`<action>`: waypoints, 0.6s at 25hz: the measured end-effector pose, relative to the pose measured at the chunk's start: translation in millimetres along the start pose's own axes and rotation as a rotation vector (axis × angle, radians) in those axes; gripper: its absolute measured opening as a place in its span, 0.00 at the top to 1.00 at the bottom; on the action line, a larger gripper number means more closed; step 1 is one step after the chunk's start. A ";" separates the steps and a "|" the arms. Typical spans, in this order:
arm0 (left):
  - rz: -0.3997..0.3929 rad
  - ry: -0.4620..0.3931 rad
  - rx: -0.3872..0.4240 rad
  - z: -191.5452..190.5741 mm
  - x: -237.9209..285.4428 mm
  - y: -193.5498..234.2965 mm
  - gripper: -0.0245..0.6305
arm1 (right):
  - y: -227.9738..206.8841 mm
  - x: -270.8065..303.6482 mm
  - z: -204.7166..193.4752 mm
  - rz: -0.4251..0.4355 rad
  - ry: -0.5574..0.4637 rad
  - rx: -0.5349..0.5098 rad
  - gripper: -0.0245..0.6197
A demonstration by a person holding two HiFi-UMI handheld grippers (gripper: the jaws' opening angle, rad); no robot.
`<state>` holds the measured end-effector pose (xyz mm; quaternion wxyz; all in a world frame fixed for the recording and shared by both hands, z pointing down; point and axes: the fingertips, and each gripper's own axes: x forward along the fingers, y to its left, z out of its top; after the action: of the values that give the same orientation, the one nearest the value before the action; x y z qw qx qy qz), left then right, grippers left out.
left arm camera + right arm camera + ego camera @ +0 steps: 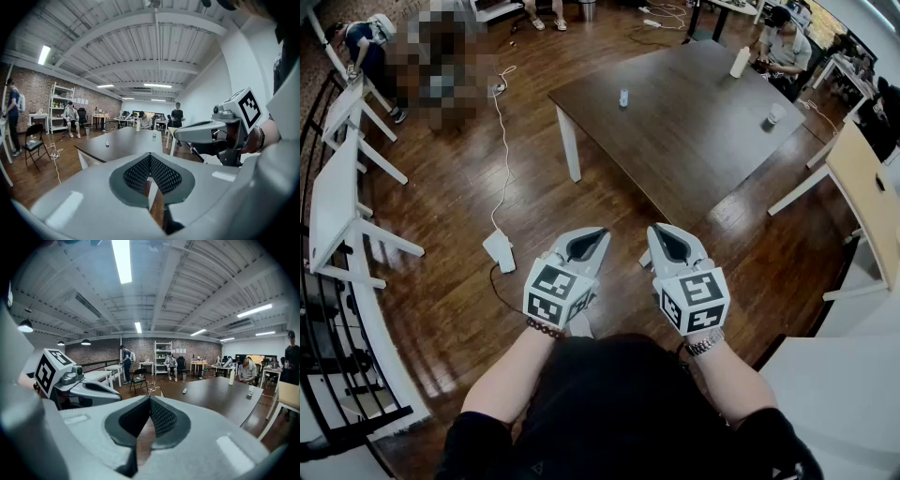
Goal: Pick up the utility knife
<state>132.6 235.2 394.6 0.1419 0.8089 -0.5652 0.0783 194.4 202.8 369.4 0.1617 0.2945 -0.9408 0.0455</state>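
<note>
A small pale object, apparently the utility knife (623,97), lies on the dark brown table (694,141) well ahead of me; it is too small to make out in detail. It also shows in the left gripper view (107,143) and in the right gripper view (184,391). My left gripper (602,232) and right gripper (654,228) hang side by side over the wooden floor, short of the table's near corner. Both are shut with nothing between the jaws, as the left gripper (150,154) and right gripper (150,398) show in their own views.
A white bottle (740,62) and a cup (773,115) stand near the table's far right side, where a person sits. A white power strip (499,250) with its cable lies on the floor at my left. White tables (337,187) line the left; a light wooden table (872,187) stands right.
</note>
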 end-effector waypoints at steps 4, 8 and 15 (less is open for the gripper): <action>-0.013 0.000 0.003 7.8 -4.8 49.5 0.94 | 14.5 42.6 17.8 -0.018 0.001 -0.002 0.97; -0.043 0.012 0.029 19.7 -4.3 83.0 0.94 | 19.3 73.7 33.3 -0.050 0.002 0.005 0.97; -0.068 0.029 0.048 24.7 1.1 118.6 0.94 | 24.4 110.9 45.3 -0.073 0.000 0.010 0.97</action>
<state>21.0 188.3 388.3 0.1332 0.8297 -0.5331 0.0986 82.1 154.9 363.6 0.1619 0.3294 -0.9292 0.0441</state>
